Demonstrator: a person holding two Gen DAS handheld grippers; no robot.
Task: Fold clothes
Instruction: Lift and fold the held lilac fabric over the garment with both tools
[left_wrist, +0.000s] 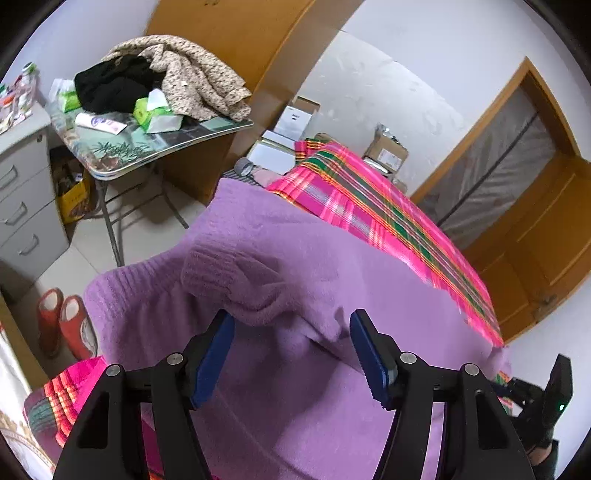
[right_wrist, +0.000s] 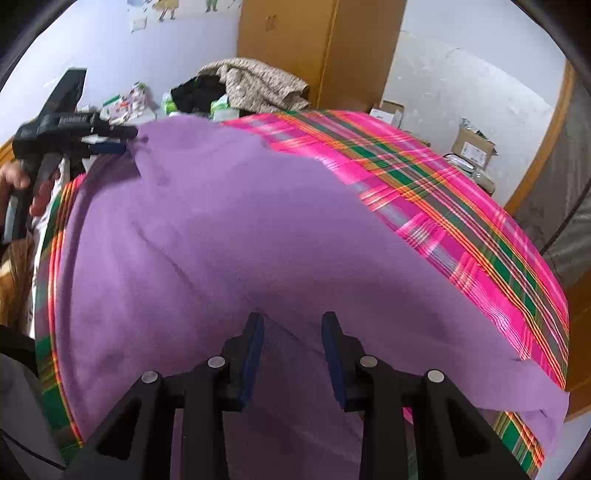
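left gripper (left_wrist: 291, 325): jaws apart | right gripper (right_wrist: 291, 325): jaws apart

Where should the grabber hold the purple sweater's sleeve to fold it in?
Probably at the ribbed cuff of the purple sweater. It lies bunched on top, so its end rises off the flat body. The left gripper is open right behind it and could come in from the near side, one pad on each side of the raised fold.

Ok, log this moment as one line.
stage: fold | purple sweater flat on plaid bed cover | left gripper open | right gripper open | nothing held
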